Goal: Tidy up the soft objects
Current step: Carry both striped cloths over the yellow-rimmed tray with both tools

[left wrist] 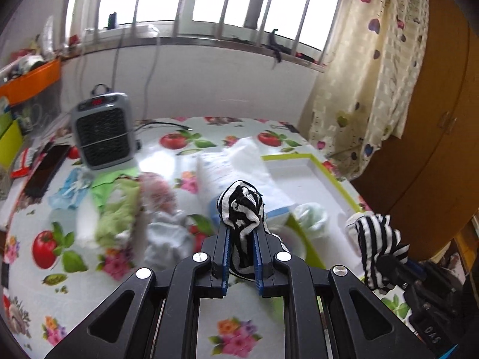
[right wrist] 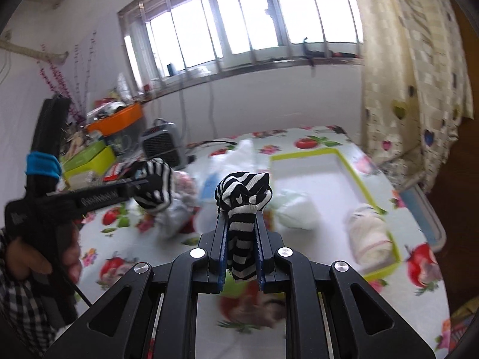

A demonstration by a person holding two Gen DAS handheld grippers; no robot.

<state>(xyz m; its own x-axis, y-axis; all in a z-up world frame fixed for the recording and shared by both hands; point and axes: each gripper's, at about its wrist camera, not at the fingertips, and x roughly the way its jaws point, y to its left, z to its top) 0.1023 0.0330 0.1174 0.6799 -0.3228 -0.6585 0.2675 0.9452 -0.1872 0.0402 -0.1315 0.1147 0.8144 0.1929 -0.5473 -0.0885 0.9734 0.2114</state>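
My left gripper is shut on a black-and-white striped sock, held above the flowered table. My right gripper is shut on a second striped sock. Each gripper shows in the other's view: the right one with its sock at the right, the left one with its sock at the left. A white tray with a green rim lies ahead. In it lie a pale green rolled sock and a cream rolled sock.
Several loose cloths lie at the left on the fruit-print tablecloth. A grey fan heater, a phone and orange and green boxes stand at the left. A curtain and a wooden wardrobe are on the right.
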